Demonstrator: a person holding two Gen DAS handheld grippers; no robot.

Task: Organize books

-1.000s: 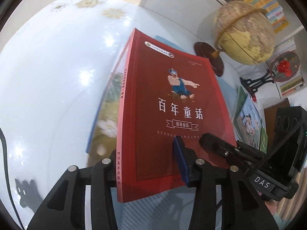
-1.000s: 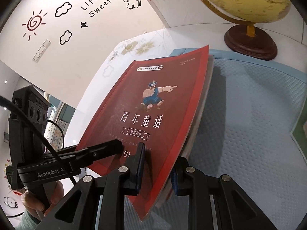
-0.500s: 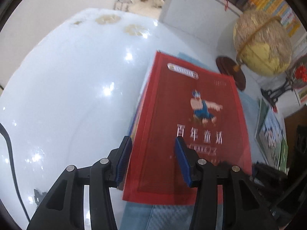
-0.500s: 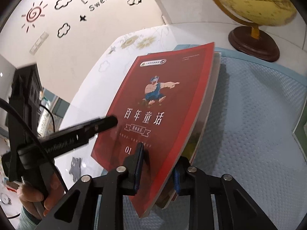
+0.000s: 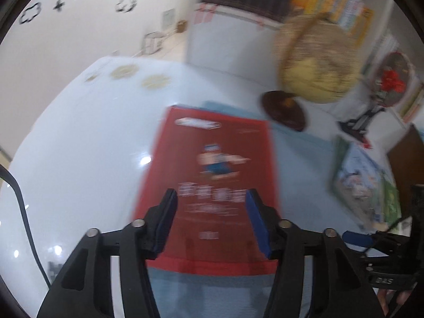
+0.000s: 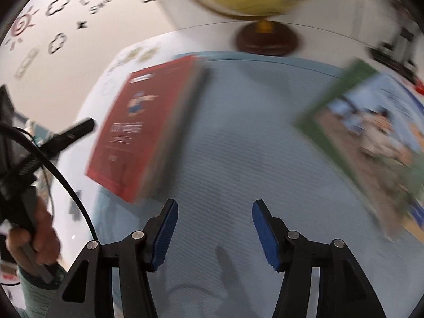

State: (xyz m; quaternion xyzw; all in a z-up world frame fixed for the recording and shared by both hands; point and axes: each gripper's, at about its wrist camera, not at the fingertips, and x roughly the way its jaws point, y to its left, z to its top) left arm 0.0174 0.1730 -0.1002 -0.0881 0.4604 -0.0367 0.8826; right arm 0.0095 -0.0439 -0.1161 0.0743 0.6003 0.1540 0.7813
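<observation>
On the left we see our left hand [image 6: 34,228] wrapped around the handle of the left gripper [image 5: 210,218], whose blue-padded jaws are spreading apart and clasp nothing; in its own view the red paperback book with a cartoon figure on its cover [image 5: 212,182] shows between the fingers but lies below them, untouched. That book lies flat, partly on the pale blue textured mat [image 6: 238,137] and partly on the glossy white table [image 5: 79,145], and the right wrist view shows it topping a small stack, with other page edges under it. Further along, the right gripper [image 6: 214,222] hangs over bare mat, its jaws also opening with nothing between them; the red book sits up and to the left of its fingers, apart from them. Behind the mat stands a yellow globe on a dark round wooden base [image 6: 265,39]. To the right, a green-bordered picture book [image 6: 371,137] lies flat on the mat, well apart from the stack.
</observation>
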